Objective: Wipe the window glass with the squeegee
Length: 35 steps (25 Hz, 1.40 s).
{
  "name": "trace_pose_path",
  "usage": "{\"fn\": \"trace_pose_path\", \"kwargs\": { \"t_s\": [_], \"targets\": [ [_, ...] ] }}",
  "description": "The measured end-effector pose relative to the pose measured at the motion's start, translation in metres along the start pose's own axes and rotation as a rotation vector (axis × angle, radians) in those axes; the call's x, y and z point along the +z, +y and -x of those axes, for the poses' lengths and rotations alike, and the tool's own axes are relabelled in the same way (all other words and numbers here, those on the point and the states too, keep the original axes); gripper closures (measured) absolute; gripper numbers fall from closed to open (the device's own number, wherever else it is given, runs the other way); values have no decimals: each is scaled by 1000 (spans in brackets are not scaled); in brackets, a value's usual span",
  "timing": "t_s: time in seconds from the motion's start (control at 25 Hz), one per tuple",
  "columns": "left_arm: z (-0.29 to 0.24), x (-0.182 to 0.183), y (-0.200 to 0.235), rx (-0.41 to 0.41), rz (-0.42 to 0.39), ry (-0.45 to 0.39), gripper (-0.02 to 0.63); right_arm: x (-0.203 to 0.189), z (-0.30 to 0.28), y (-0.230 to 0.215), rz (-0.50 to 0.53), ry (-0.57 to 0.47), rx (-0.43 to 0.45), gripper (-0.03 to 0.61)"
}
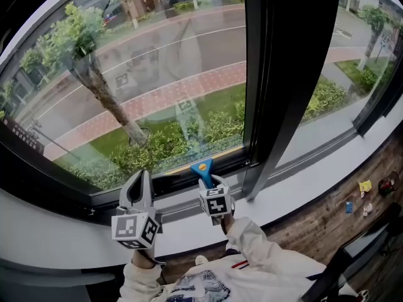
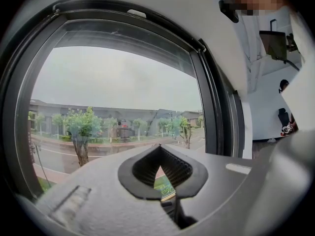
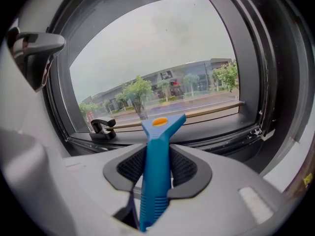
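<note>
Head view: the right gripper (image 1: 213,182) grips a blue squeegee (image 1: 204,170) upright, with its head at the lower edge of the window glass (image 1: 157,74). The left gripper (image 1: 140,186) is just beside it over the white sill (image 1: 302,168).

Left gripper view: the left gripper (image 2: 161,171) has its jaws together with nothing between them, and it faces the pane (image 2: 113,82).

Right gripper view: the right gripper (image 3: 157,173) is clamped on the squeegee (image 3: 156,146) handle. A black window latch (image 3: 102,128) sits on the frame to the left.
</note>
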<state>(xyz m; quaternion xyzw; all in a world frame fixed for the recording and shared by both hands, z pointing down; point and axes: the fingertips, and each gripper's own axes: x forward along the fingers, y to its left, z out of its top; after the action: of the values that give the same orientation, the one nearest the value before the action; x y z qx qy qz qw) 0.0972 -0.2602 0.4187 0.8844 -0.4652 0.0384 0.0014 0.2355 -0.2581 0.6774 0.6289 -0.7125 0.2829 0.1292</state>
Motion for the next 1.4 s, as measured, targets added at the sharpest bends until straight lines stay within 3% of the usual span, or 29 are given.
{"fn": "trace_pose_path", "kwargs": {
  "t_s": [0.44, 0.68, 0.88, 1.16, 1.4],
  "targets": [
    [8, -12, -16, 35, -37, 54, 612, 22, 18, 11, 3, -152, 58, 437],
    [15, -7, -11, 34, -53, 49, 612, 37, 21, 19, 22, -211, 12, 437],
    [21, -5, 2, 43, -45, 29, 612, 74, 43, 23, 53, -278, 26, 437],
    [36, -15, 54, 55, -57, -15, 613, 110, 86, 70, 116, -346, 32, 437],
    [97, 13, 171, 153, -85, -96, 614, 174, 115, 182, 137, -516, 82, 437]
  ]
}}
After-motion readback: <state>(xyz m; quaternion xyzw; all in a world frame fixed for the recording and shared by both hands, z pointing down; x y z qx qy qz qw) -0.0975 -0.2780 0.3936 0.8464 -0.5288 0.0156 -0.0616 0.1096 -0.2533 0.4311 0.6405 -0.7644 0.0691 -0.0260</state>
